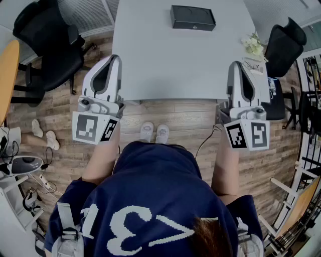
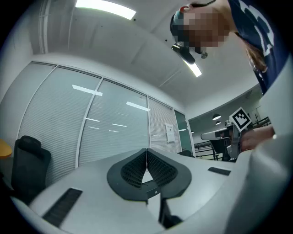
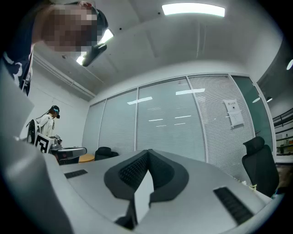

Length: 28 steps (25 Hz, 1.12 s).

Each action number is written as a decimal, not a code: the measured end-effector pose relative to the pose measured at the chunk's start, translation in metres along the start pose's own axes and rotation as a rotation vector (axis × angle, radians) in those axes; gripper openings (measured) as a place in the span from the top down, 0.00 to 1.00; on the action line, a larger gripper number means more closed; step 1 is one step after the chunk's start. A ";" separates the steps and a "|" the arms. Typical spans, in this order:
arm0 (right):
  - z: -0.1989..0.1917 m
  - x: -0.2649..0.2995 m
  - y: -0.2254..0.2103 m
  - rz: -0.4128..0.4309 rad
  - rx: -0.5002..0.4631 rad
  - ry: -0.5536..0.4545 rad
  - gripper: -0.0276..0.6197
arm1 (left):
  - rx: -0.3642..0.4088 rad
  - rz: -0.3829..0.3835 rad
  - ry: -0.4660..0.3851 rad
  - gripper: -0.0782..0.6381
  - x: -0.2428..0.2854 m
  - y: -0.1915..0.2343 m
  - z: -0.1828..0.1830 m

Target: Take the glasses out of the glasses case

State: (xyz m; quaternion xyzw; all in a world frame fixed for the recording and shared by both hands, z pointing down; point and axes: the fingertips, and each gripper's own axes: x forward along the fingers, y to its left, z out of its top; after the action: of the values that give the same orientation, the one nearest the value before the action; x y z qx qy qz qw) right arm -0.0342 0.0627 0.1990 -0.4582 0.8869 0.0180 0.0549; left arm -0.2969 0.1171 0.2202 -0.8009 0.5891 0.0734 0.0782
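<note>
Glasses case (image 1: 192,18) lies closed far ahead of both claws, across the tabletop (image 1: 170,65). Reaching it with tips pressed together would likely shove it toward the far edge instead of gripping it. Left claw (image 2: 146,157) and right claw (image 3: 147,161) are each closed tip to tip, empty and touching nothing.

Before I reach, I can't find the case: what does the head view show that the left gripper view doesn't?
Only the head view shows the closed black glasses case near the far edge of the white table. Only the left gripper view shows the left gripper shut on nothing, facing a glass wall and ceiling lights. Both show a black office chair.
</note>
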 end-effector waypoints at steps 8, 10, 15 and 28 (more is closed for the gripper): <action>0.002 0.006 0.006 -0.008 0.034 -0.025 0.92 | -0.007 -0.023 -0.005 0.87 0.005 0.003 -0.001; 0.002 0.007 0.008 -0.012 0.049 -0.039 0.92 | -0.008 -0.032 -0.008 0.87 0.007 0.004 -0.002; -0.001 0.008 0.010 -0.022 0.040 -0.032 0.92 | -0.011 -0.056 -0.022 0.87 0.016 0.004 -0.001; -0.013 0.014 0.012 -0.120 0.041 -0.018 0.92 | -0.044 -0.150 -0.017 0.87 0.035 0.014 -0.014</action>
State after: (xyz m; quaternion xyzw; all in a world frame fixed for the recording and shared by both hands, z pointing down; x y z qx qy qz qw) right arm -0.0526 0.0571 0.2105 -0.5093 0.8575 0.0004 0.0731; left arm -0.2999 0.0772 0.2263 -0.8437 0.5249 0.0872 0.0708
